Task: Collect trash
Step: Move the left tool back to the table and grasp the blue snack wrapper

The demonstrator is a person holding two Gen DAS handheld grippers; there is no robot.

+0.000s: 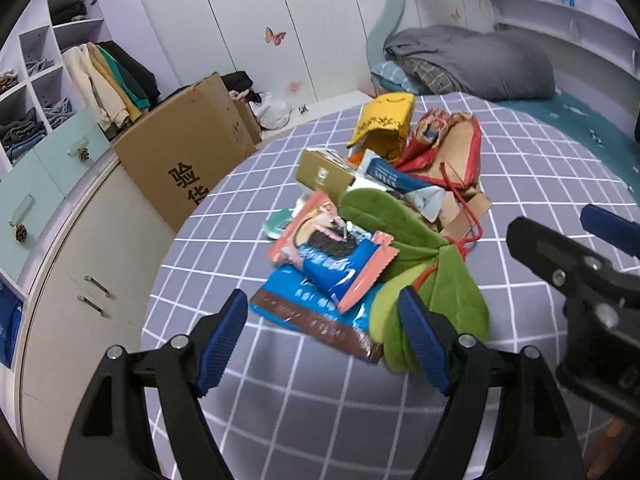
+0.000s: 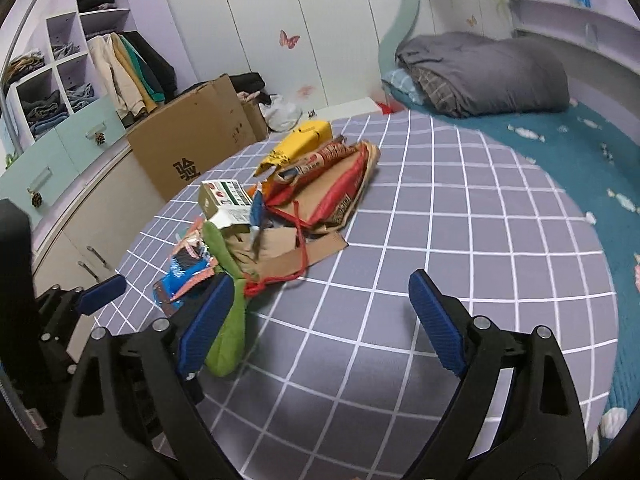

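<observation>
The trash pile (image 1: pixel 372 208) lies on the grey checked bedspread (image 1: pixel 520 184), with the big cardboard box (image 1: pixel 188 152) beside the bed just beyond it. Nearest the left gripper (image 1: pixel 324 340) sits a blue snack wrapper (image 1: pixel 312 304), touching a green felt leaf (image 1: pixel 452 292) — the jaws stand wide with nothing pressed between them. The right gripper (image 2: pixel 320 320) hovers over bare bedspread beside the pile, its jaws opening and empty — its left finger overlaps the green leaf (image 2: pixel 232 336). A yellow bag (image 2: pixel 304 144) lies at the pile's far end, a red-trimmed paper bag (image 2: pixel 336 184) beside it.
</observation>
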